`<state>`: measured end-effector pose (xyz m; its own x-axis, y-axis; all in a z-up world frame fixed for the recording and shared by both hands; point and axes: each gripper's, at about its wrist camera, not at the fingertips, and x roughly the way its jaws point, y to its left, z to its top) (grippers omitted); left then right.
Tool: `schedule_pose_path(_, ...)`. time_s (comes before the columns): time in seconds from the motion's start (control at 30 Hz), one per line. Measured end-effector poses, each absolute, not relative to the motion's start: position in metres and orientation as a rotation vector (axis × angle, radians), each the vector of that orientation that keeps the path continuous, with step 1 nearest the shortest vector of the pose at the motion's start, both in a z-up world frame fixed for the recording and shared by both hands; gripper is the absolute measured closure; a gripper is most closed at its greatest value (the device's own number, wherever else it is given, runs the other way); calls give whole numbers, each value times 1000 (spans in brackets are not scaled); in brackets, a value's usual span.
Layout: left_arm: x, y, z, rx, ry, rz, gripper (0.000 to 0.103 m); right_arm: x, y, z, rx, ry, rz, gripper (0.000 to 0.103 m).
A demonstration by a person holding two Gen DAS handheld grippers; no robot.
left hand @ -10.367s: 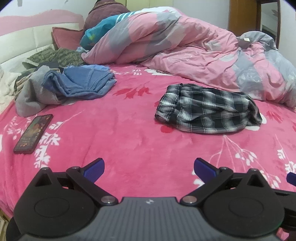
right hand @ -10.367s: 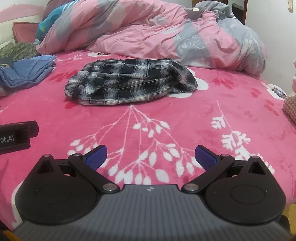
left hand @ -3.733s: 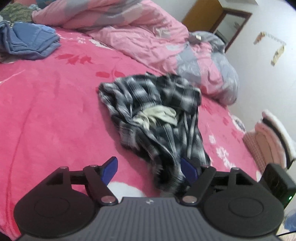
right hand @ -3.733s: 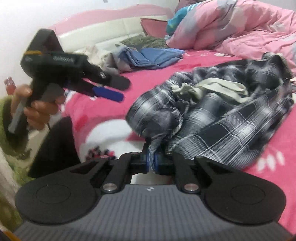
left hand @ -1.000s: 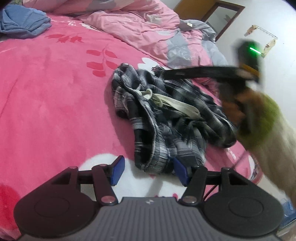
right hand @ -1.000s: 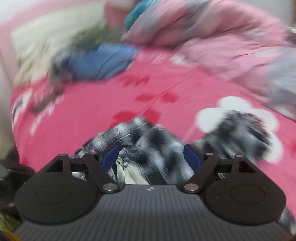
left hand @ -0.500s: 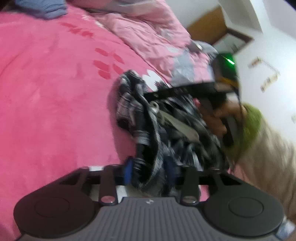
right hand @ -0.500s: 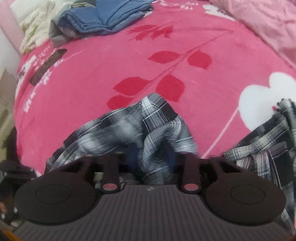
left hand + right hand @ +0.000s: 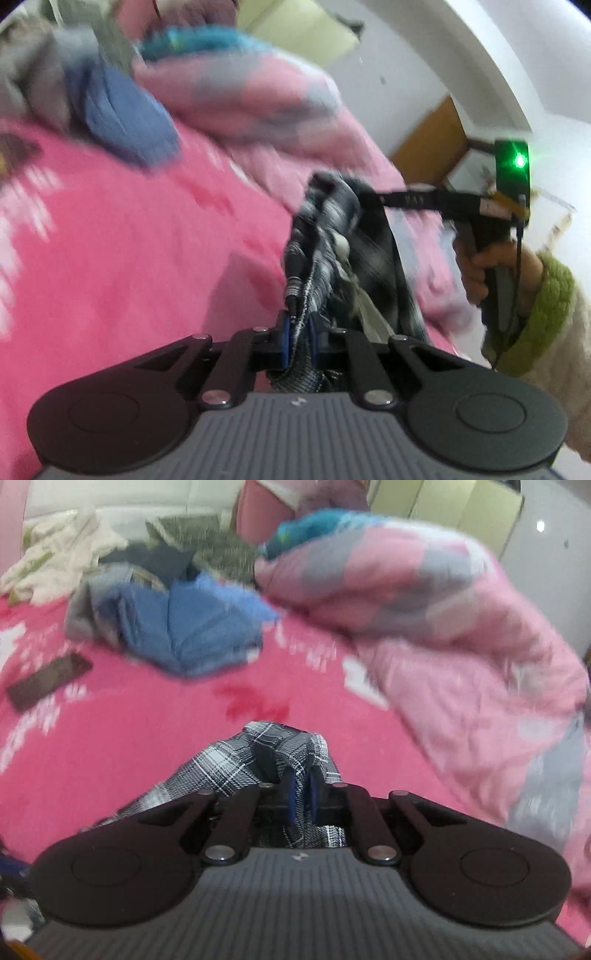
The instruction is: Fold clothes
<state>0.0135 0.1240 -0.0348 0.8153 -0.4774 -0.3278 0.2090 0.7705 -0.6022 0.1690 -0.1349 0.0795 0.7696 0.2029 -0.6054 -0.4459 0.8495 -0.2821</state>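
L gripper (image 9: 298, 341): jaws closing, blue pads already pinching a bunched edge of the plaid garment (image 9: 332, 251). Cloth runs up and away from the pads, hanging clear of the pink bed cover (image 9: 129, 240) between the two grippers.

R gripper (image 9: 300, 797): clamped tight on another bit of the same plaid cloth, which bulges just past the pads and trails off down-left below the gripper body. In the L wrist view the R gripper's long black fingers meet the garment's far upper end; a hand (image 9: 480, 269) in a green fuzzy cuff (image 9: 543, 310) grips its handle, green light on top.

A pale drawstring or lining strip (image 9: 364, 299) shows inside the folds (can't tell which, too blurred).

Bed bkgd: blue folded clothes (image 9: 192, 627) far side, dark phone (image 9: 48, 681) to their left on the cover, pink-grey duvet (image 9: 424, 602) heaped at right. Both views motion-blurred.
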Motion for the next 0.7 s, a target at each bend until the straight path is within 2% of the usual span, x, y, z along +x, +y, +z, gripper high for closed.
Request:
schedule_pose_path(0.23,66,209,-14,-562,390,-130,92,246,-54,85,-417,479,440,98)
schedule_pose_path(0.33,90,230,-19,-543,433,-35,92,285,-18,70,-410,474,484,98)
schedule_pose_path(0.43,113,233,-33,-502,527,42,87,320,10,37,-394,521,518,96)
schedule_pose_path(0.5,117,229,-40,-479,573,77,70,340,24,6,-386,594,537,94)
schedule_pose_path(0.53,116,226,-42,-471,583,90,65,348,28,-12,-394,642,534,90)
schedule_pose_path(0.6,109,223,-40,-459,563,74,48,357,33,-38,-421,714,510,83)
schedule_pose_path(0.67,100,218,-37,-439,539,69,40,353,25,-40,-406,714,492,71)
schedule_pose_path(0.7,96,215,-36,-429,529,69,38,351,20,-40,-395,713,485,69)
